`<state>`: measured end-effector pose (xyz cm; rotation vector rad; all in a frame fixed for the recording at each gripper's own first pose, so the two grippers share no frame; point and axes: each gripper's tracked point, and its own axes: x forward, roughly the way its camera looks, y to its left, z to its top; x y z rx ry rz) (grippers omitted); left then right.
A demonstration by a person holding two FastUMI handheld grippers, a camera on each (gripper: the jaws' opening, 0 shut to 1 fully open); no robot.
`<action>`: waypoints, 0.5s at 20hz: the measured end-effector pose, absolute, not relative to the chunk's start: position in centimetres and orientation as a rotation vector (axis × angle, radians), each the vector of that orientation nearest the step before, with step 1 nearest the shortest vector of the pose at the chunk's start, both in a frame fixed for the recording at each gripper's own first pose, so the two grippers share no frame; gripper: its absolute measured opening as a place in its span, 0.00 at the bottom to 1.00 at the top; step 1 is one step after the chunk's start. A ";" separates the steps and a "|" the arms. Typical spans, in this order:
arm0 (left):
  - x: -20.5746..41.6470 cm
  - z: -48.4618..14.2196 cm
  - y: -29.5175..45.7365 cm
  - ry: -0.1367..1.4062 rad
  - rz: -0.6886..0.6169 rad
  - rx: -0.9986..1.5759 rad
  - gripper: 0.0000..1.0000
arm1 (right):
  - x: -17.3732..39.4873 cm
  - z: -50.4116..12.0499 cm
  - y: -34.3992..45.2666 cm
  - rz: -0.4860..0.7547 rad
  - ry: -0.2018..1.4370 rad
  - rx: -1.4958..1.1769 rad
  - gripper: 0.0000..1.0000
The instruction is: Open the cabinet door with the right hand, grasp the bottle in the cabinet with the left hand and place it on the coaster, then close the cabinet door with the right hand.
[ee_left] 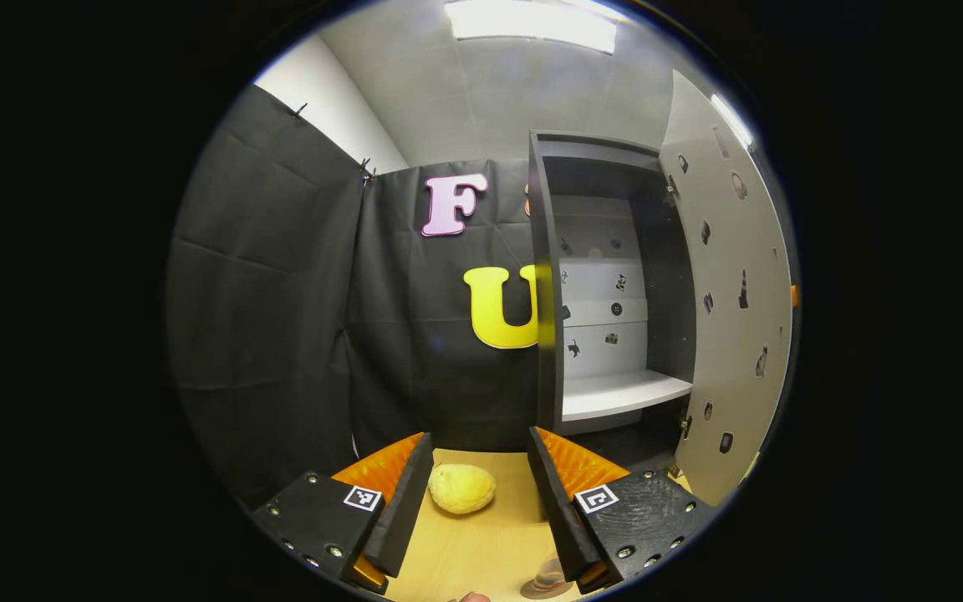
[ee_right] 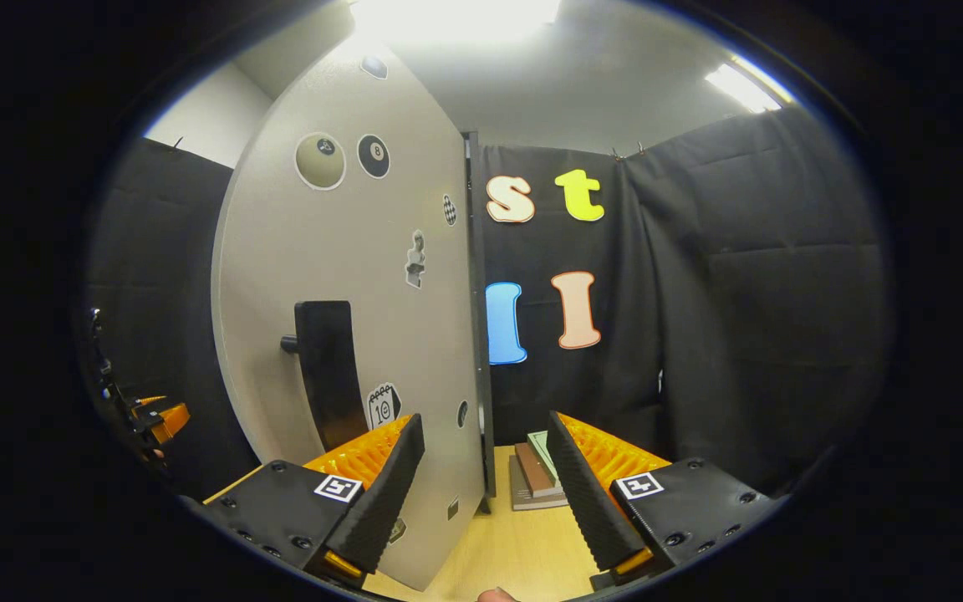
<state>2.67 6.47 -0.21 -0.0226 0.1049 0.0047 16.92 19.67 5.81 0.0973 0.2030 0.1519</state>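
Note:
The grey cabinet (ee_left: 545,276) stands open, and its white shelf (ee_left: 625,391) holds nothing. Its door (ee_left: 728,318) is swung out to the right. My left gripper (ee_left: 480,436) is open over the wooden table, in front of the cabinet. At the bottom edge a clear bottle (ee_left: 550,572) stands on a round brown coaster (ee_left: 538,591), partly hidden by my right finger. In the right gripper view the door (ee_right: 348,276) with its black handle (ee_right: 327,376) is close ahead. My right gripper (ee_right: 485,420) is open, with the door's free edge between its fingers, not touching them.
A yellow lemon-like thing (ee_left: 461,487) lies on the table (ee_left: 481,543) between my left fingers' line of sight. A small stack of books (ee_right: 534,475) lies beyond the door's edge. The other gripper (ee_right: 151,418) shows far left. Black cloth walls close in the booth.

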 end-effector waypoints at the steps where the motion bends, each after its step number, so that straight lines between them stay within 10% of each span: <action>1: 2.6 -0.3 6.8 0.108 0.001 -0.026 0.66 | 16.8 5.8 20.3 0.155 0.203 0.097 0.95; 10: 2.0 -0.5 9.3 0.101 -0.016 -0.036 0.66 | 17.3 6.2 25.4 0.178 0.187 0.077 0.95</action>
